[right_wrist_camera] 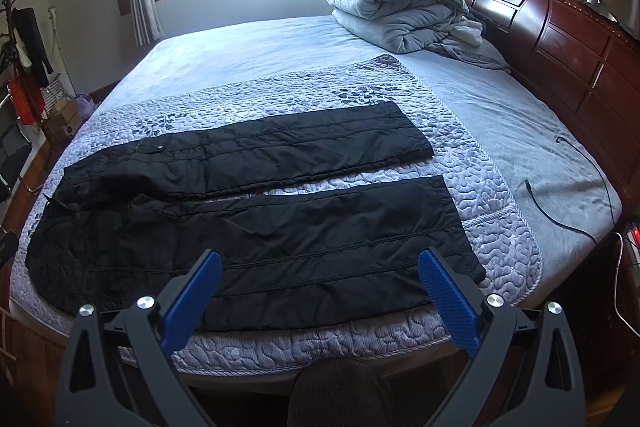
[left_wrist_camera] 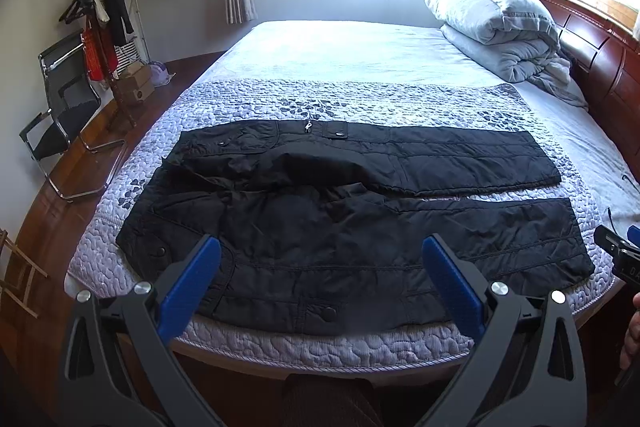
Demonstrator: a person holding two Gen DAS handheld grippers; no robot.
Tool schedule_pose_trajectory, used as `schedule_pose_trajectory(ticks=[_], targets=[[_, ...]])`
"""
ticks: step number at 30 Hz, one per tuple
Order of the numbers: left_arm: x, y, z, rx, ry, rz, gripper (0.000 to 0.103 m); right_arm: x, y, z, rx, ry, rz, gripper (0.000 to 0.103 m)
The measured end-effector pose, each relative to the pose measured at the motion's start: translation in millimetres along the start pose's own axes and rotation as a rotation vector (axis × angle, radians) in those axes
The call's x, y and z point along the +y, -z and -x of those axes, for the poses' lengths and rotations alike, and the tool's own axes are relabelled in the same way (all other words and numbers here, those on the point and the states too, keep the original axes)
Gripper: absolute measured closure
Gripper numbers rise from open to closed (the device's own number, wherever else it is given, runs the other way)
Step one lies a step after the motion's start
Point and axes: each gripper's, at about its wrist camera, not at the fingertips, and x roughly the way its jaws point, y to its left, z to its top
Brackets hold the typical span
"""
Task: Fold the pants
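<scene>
Black quilted pants (left_wrist_camera: 340, 223) lie spread flat on the patterned quilt of the bed, waist to the left, both legs running right, with a narrow gap between the legs. They also show in the right wrist view (right_wrist_camera: 248, 227). My left gripper (left_wrist_camera: 320, 251) is open and empty, held above the near bed edge over the waist end. My right gripper (right_wrist_camera: 318, 267) is open and empty, above the near leg. Part of the right gripper (left_wrist_camera: 618, 253) shows at the right edge of the left wrist view.
A folded grey duvet (right_wrist_camera: 400, 7) sits at the head of the bed by the wooden headboard (right_wrist_camera: 580, 39). A black cable (right_wrist_camera: 576, 203) lies on the sheet at right. A chair (left_wrist_camera: 64, 115) and coat rack (left_wrist_camera: 100, 27) stand on the floor at left.
</scene>
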Motion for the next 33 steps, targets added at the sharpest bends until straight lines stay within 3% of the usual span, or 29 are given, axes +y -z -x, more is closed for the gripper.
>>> schedule_pose_trajectory(ticks=[33], targets=[[-1.0,0.0,-6.2,0.004,0.003,-0.009,0.002,-1.5,-0.1,-6.1,0.005,0.003,0.002,0.003]])
